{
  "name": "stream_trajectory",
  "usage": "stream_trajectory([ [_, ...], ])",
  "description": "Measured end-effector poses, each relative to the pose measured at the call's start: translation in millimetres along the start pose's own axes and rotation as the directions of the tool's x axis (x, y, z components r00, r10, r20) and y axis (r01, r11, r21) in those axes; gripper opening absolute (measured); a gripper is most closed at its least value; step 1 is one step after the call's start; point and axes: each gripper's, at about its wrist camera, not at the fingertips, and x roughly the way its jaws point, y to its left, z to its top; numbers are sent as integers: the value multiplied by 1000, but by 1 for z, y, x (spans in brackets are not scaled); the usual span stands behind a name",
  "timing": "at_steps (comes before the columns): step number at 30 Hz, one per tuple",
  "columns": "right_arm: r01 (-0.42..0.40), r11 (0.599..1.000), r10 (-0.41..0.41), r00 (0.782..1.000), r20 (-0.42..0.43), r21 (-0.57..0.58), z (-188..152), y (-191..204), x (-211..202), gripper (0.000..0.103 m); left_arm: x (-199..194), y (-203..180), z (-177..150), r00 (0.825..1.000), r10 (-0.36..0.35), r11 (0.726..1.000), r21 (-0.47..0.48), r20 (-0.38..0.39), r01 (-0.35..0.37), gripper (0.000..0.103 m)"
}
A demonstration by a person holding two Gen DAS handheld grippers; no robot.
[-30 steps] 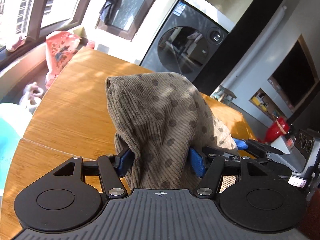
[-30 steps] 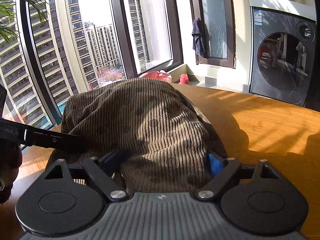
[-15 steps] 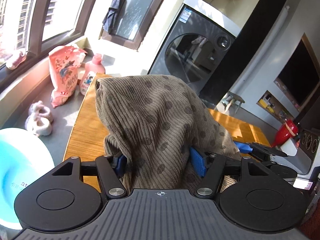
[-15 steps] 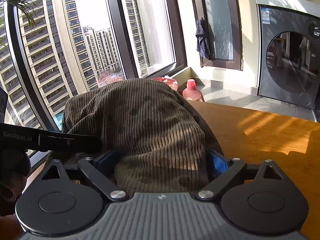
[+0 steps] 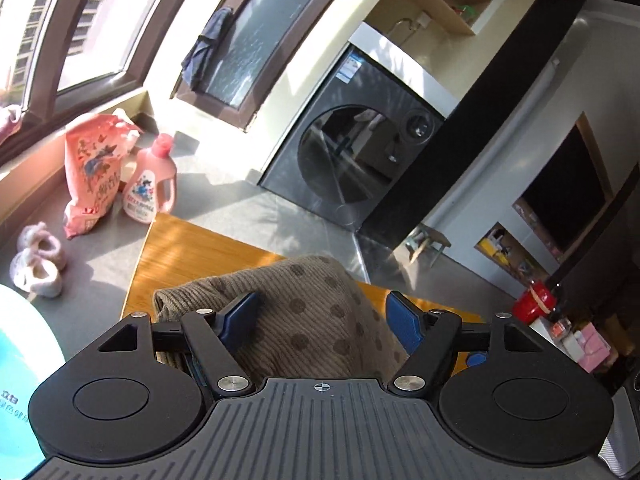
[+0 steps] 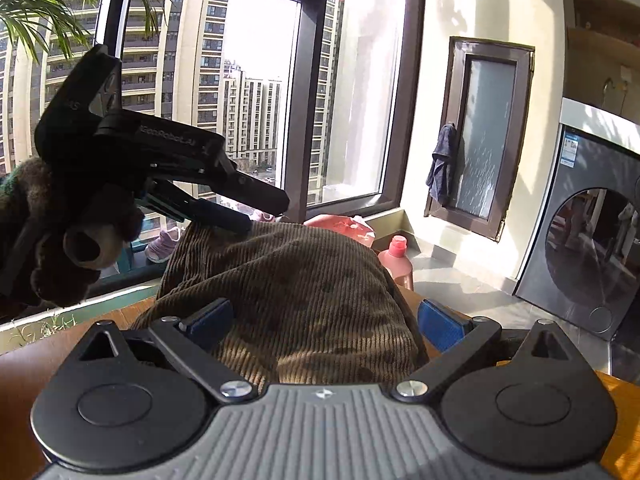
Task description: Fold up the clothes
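Corduroy garment (image 5: pixel 304 312), brown with darker dots, is bunched into a soft hump near the far edge of the wooden table (image 5: pixel 192 248), lying between the blue pads of both tools; in the right wrist view the same ribbed cloth (image 6: pixel 304 300) fills the gap between the fingers and runs on toward the left gripper's tip.

Left gripper (image 5: pixel 324 316) has its jaws opening, the cloth between them, the right-hand pad standing clear of the fabric while the left-hand pad still lies against a fold; right gripper (image 6: pixel 324 320) is opening too, spread wide, its right-hand pad apart from the cloth; neither looks to be pinching.

Likely trouble: the hump sits close to the table's far edge, so once released a loose layer could slide off toward the floor; thick wale corduroy springs back, so a fold may open again; a rib could snag on a pad as the tool draws away and drag the stack askew.

Cloth is thick, matte, finely ridged; the pads are smooth blue plastic; the table is glossy, sunlit wood grain.

Beyond the edge stand a pink detergent bottle (image 5: pixel 150 182), a pink bag (image 5: pixel 92 168) and a dark front-loading washing machine (image 5: pixel 352 156).
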Motion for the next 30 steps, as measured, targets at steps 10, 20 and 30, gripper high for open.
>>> stream_trajectory([
  [10, -123, 992, 124, 980, -157, 18, -16, 17, 31, 102, 24, 20, 10, 1000, 13, 1000, -12, -5, -13, 78],
  [20, 89, 989, -69, 984, -164, 122, -21, -38, 14, 103, -19, -2, -58, 996, -85, 996, -18, -14, 85, 91],
  [30, 92, 994, -76, 974, -214, 67, -37, -33, 20, 103, -30, 12, -24, 992, -84, 992, -83, 95, 92, 89],
])
